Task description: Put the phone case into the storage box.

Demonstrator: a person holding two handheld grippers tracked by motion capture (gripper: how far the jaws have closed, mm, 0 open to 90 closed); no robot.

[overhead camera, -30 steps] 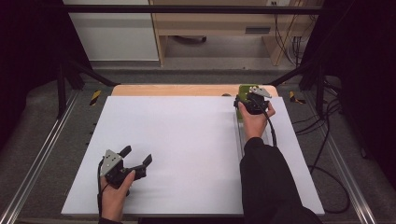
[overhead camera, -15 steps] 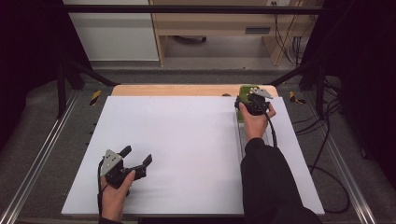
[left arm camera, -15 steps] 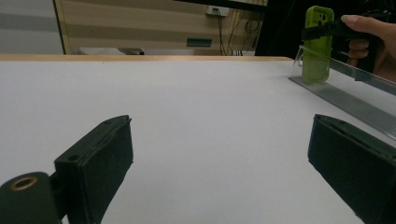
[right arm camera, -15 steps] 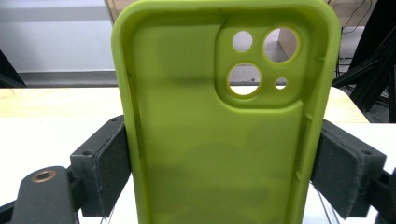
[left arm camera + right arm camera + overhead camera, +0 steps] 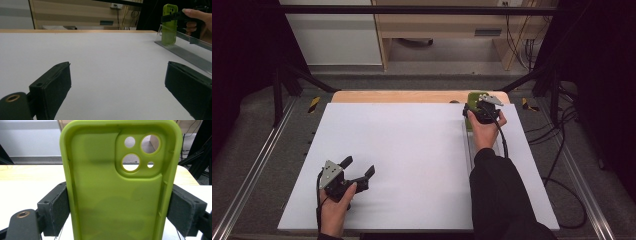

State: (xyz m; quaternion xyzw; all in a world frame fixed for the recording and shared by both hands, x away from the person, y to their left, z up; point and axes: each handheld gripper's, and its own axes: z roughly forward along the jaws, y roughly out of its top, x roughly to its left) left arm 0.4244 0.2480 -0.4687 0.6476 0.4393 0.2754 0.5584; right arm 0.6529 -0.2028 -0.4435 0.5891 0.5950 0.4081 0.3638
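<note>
While the high view looks down on the white table top [image 5: 412, 160], the left gripper [image 5: 359, 170] sits at lower left of the frame, jaws spread apart over bare surface, nothing between them. Right gripper [image 5: 475, 102] at upper right, near the far edge of the table top, where a strip of wooden board [image 5: 392, 96] shows beyond it. A green phone case [image 5: 473, 97] is at that gripper's tip. A clear rail [image 5: 468, 145] runs down the frame from there, beside the person's dark sleeve [image 5: 499, 195].

Left gripper view: two black jaws at bottom left and bottom right, wide apart, bare white surface between. Upper right of frame: phone case [image 5: 169, 23] standing upright at the far end of the clear rail [image 5: 185, 47], right gripper [image 5: 172, 17] pinching it, hand [image 5: 198, 22] behind.

Right gripper view: phone case [image 5: 120, 185] centre frame, upright, inner side facing the camera, camera cut-outs at upper right. Both black pads [image 5: 58, 207] press its long edges; jaws clamped on it.
</note>
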